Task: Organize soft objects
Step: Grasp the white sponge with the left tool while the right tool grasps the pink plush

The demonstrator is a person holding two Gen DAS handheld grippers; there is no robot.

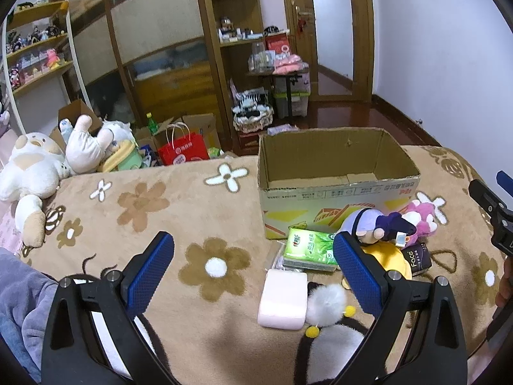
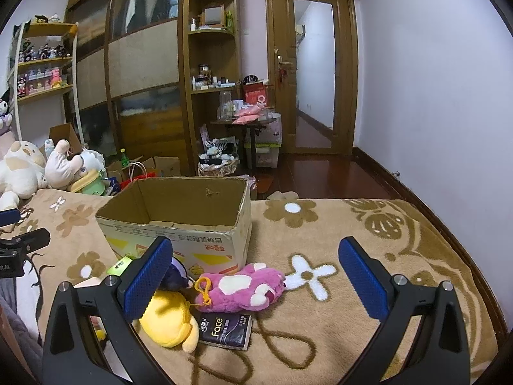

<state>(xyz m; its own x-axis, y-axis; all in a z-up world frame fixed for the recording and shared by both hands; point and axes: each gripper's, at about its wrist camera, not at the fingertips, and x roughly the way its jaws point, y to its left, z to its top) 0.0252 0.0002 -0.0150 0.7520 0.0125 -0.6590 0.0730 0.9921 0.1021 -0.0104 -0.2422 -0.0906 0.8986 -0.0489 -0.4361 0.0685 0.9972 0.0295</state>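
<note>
Toys crowded the box's [image 2: 179, 240] front edge; blanket [image 2: 352, 288] lay bare rightward. Both tongs, left [image 1: 253, 256] and right [image 2: 255, 263], gaped released; only the left view showed the pink block [image 1: 282, 301].

Behind the bed I see a red paper bag [image 1: 183, 153] on the floor, a green bottle [image 1: 152, 123] just left of it among open cartons. Wicker basket [image 1: 253, 118] sits at the foot of the corner shelf unit [image 2: 211, 64]; small dark side table [image 1: 282, 75] just right of it. Wooden door [image 2: 312, 73] further right, figurine shelf [image 1: 38, 54] far left.
</note>
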